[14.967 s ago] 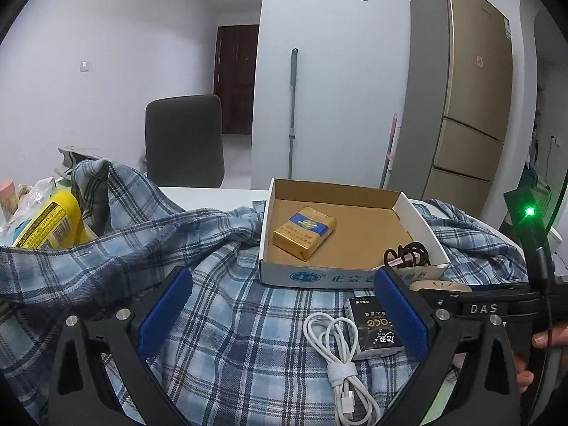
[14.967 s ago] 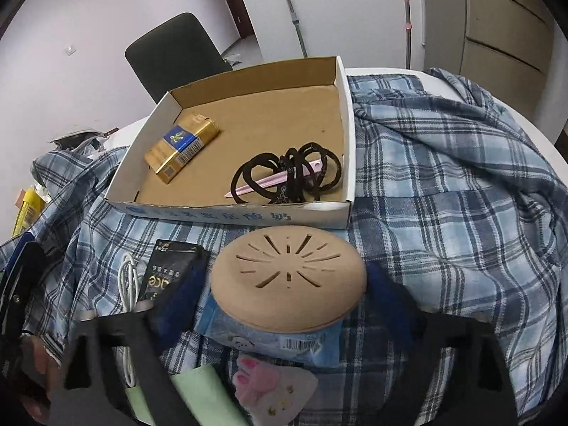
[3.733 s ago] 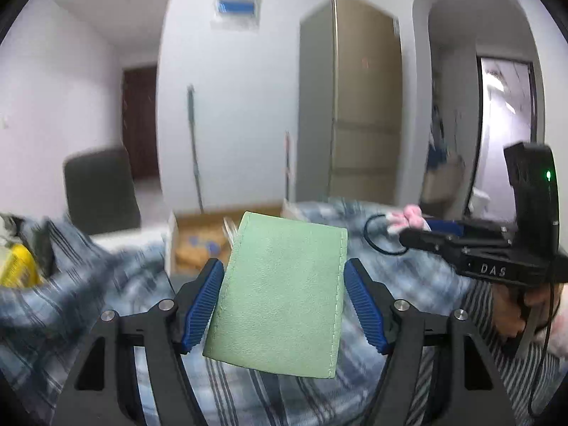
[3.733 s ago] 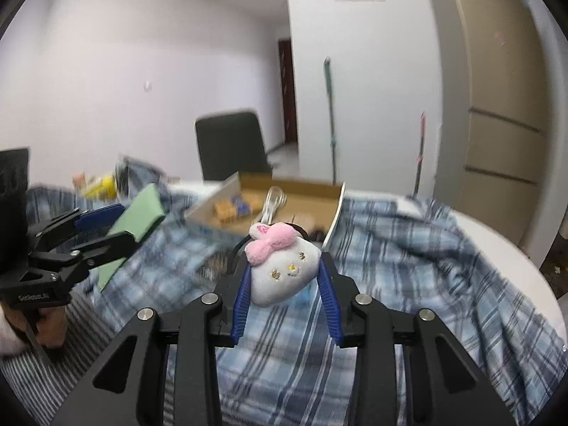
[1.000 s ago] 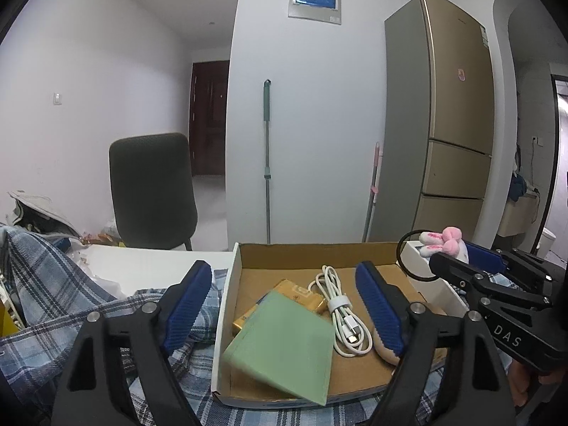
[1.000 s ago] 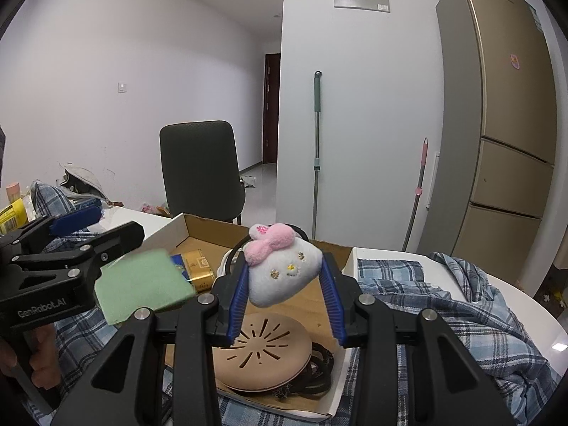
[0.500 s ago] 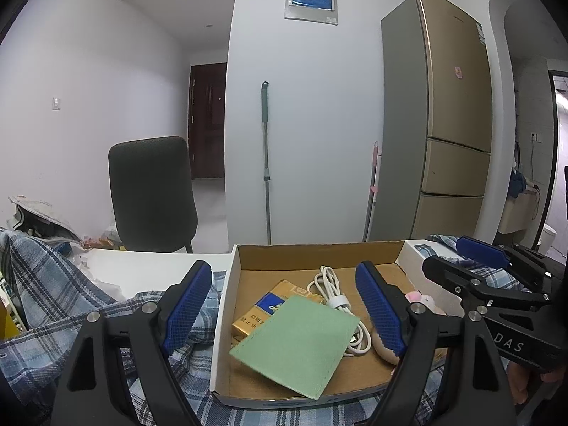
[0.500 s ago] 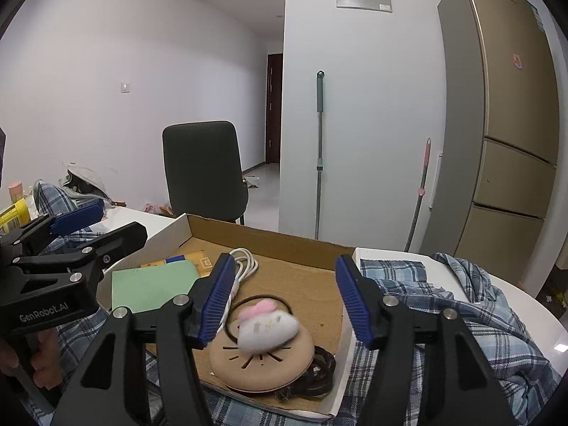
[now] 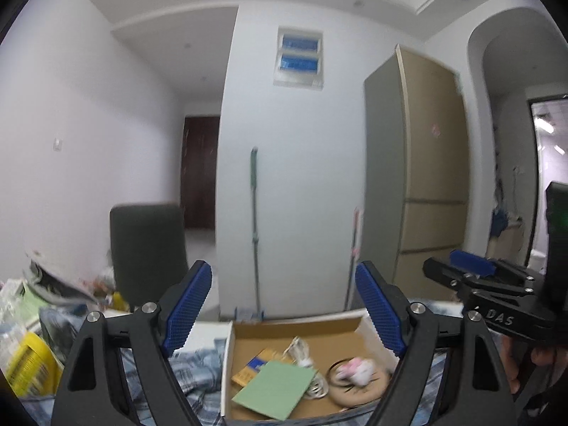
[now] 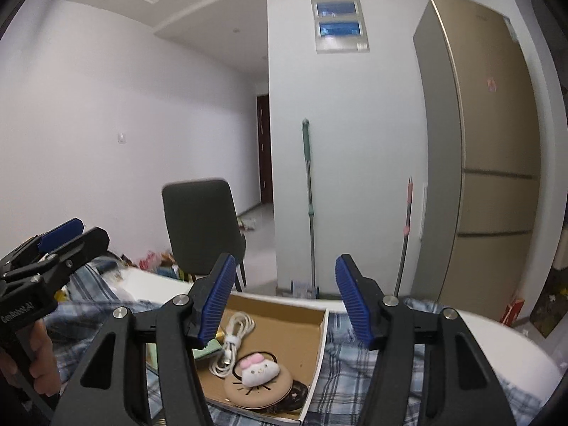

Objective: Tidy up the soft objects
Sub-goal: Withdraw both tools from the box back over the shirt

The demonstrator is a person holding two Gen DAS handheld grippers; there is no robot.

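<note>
An open cardboard box (image 9: 245,340) (image 10: 284,323) lies on the plaid cloth. In it lie a green cloth pad (image 9: 275,388), a white cable (image 10: 232,340), a yellow packet (image 9: 248,372), a tan round case (image 10: 259,392) and a white plush with a pink bow (image 10: 257,371) (image 9: 356,374) on that case. My left gripper (image 9: 282,310) is open and empty, raised above the box. My right gripper (image 10: 284,301) is open and empty, also above the box.
A blue plaid shirt (image 10: 358,383) covers the white table (image 10: 504,333). A dark chair (image 10: 202,227) stands behind it. A mop (image 10: 309,206) leans on the wall beside a tall fridge (image 10: 490,163). Yellow packaging (image 9: 26,367) lies at the left.
Both grippers have lifted and tilted up, so the box sits lower in both views. The green pad and the plush stay lying in the box.
</note>
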